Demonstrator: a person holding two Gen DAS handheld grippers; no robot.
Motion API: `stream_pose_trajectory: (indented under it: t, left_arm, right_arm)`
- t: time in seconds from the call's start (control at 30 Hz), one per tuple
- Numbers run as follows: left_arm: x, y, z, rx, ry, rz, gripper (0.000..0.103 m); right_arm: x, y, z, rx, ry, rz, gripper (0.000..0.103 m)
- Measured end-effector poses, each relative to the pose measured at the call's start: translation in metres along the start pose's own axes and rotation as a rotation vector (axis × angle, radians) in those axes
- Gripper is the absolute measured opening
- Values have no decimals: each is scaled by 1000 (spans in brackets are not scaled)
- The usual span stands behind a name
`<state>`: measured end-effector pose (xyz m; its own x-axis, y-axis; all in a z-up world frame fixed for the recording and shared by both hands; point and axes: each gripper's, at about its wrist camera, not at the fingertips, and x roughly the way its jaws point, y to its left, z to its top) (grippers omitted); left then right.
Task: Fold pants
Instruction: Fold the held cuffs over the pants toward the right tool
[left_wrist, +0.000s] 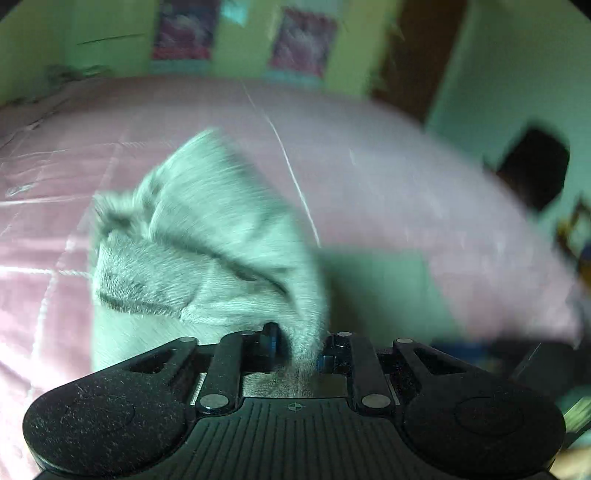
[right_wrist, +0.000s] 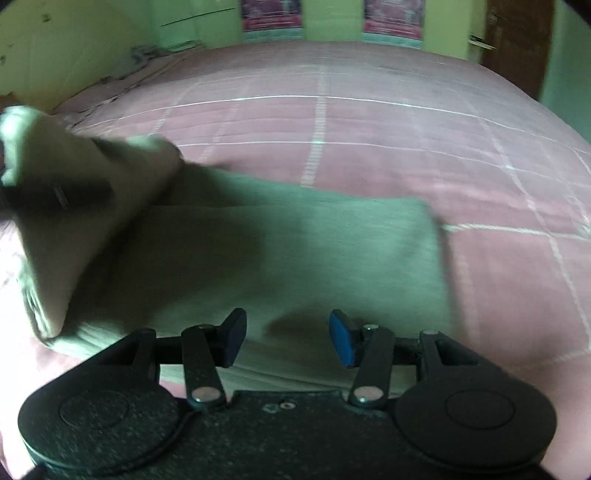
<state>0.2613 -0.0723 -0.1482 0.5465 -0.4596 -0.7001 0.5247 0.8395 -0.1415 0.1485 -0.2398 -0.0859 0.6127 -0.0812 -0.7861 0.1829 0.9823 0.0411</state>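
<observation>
Two claws work over one pair of grey pants (right_wrist: 295, 251) that lies on a bed (right_wrist: 369, 122) covered with a pink quilt crossed by pale grid lines.

The left claw (left_wrist: 295, 347) is clamped tight on a bunch of the pants (left_wrist: 207, 236), and the cloth rises from between its fingers in a lifted, creased fold above the quilt. Just beside that fold, on the side away from the quilt's long white line, more of the grey fabric lies flat on the bed (left_wrist: 406, 166). This view is smeared with motion blur, so the finer creases cannot be made out.

The right claw (right_wrist: 288, 338) stands wide, its two blue pads (right_wrist: 343, 339) well apart with nothing between them, hovering just over the near edge of the pants. Most of the garment lies flat as a broad panel in front of this claw, its far edge straight against the quilt. At one end of the panel the cloth is raised in a pale, blurred fold, and a dark shape there is probably the left claw, though it is too blurred to tell.

Beyond the bed, green walls (right_wrist: 92, 44) carry two posters (right_wrist: 271, 14), and a dark wooden door (right_wrist: 517, 48) stands near the bed's far corner.
</observation>
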Motion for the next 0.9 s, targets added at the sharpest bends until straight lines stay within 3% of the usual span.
stream_pose_trajectory:
  t: [0.1, 0.3, 0.53, 0.7, 0.83, 0.9]
  left_arm:
    - [4, -22, -7, 85, 45, 50, 25]
    - [-26, -50, 4, 201, -5, 79, 25]
    - [-15, -68, 5, 334, 81, 64, 25]
    - [-22, -61, 7, 234, 93, 53, 25]
    - [-35, -64, 8, 228, 69, 58, 25]
    - [-43, -56, 9, 159, 56, 45, 25]
  right_arm:
    - [-3, -21, -7, 36, 14, -3, 50]
    - [-9, -41, -11, 74, -2, 20, 52]
    - [-18, -47, -17, 113, -16, 60, 53]
    - [-21, -54, -18, 139, -22, 77, 53]
    - [-21, -55, -19, 136, -24, 83, 55]
    - [-21, -56, -19, 145, -26, 87, 55]
